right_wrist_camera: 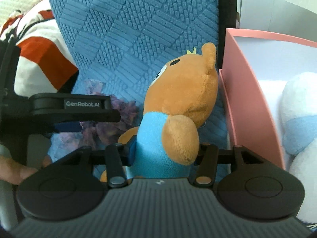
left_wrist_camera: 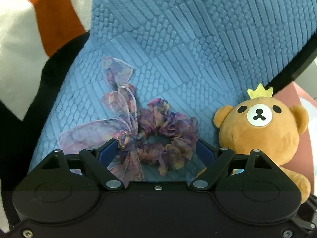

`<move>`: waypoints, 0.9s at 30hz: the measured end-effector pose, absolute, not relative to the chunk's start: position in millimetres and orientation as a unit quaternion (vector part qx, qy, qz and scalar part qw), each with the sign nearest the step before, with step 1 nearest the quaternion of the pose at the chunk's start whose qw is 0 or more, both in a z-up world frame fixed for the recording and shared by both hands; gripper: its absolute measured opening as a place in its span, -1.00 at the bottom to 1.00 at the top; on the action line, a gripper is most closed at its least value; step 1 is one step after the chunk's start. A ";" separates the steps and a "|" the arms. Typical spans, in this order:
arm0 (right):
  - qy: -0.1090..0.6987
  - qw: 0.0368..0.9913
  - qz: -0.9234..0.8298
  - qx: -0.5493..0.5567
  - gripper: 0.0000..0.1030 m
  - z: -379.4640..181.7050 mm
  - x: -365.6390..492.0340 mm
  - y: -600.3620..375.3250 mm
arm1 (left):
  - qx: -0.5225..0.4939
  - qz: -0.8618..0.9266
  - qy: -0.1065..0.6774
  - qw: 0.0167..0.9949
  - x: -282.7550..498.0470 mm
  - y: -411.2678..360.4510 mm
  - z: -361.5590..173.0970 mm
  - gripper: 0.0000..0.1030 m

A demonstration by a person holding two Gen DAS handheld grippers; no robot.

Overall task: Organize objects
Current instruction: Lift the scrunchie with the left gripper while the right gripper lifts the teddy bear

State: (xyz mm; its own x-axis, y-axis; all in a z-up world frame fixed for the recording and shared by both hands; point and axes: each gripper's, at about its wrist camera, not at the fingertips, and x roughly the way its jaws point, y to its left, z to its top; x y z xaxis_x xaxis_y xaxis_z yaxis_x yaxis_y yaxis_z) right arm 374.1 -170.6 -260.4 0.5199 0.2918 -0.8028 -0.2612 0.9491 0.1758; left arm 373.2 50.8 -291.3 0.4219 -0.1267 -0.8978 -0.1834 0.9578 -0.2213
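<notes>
A purple floral scrunchie (left_wrist_camera: 166, 136) with ribbon tails lies on a blue textured cushion (left_wrist_camera: 188, 39). My left gripper (left_wrist_camera: 156, 148) stands open around it, a blue pad on either side of the ring. A brown plush bear (left_wrist_camera: 257, 127) with a yellow crown and a blue shirt sits just right of the scrunchie. In the right wrist view the bear (right_wrist_camera: 178, 91) leans on the cushion (right_wrist_camera: 128, 29). My right gripper (right_wrist_camera: 164, 152) is shut on the bear's blue-shirted body. Its right pad is hidden behind the bear's arm.
A pink box (right_wrist_camera: 247, 91) stands right of the bear, with a white and light-blue plush (right_wrist_camera: 297, 119) inside. An orange, white and black cloth (left_wrist_camera: 49, 10) lies left of the cushion. A hand (right_wrist_camera: 15, 170) shows at lower left under the left gripper's black finger (right_wrist_camera: 75, 107).
</notes>
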 end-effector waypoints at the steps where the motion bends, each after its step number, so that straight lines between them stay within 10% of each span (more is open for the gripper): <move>1: 0.465 0.871 0.157 0.010 0.04 -262.0 374.3 -171.3 | -0.139 0.017 0.539 0.831 373.9 47.9 -292.8 0.65; 10: 0.477 0.863 0.166 0.001 0.04 -264.3 378.1 -167.8 | -0.085 0.029 0.546 0.833 379.9 26.6 -312.1 0.63; 20: 0.479 0.859 0.180 0.015 0.04 -255.1 369.3 -179.2 | -0.071 0.042 0.523 0.848 373.4 30.0 -313.8 -0.45; 27: 0.466 0.863 0.192 0.021 0.04 -246.8 354.3 -182.5 | -0.145 0.009 0.511 0.847 350.1 53.6 -289.6 -0.51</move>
State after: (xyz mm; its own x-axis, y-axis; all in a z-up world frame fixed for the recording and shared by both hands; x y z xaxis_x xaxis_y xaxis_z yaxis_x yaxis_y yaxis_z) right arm 354.3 -182.5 -246.8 0.4909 0.3521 -0.7969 -0.3124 0.9250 0.2162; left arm 350.1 53.6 -289.6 0.4770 -0.1332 -0.8688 -0.1638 0.9576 -0.2368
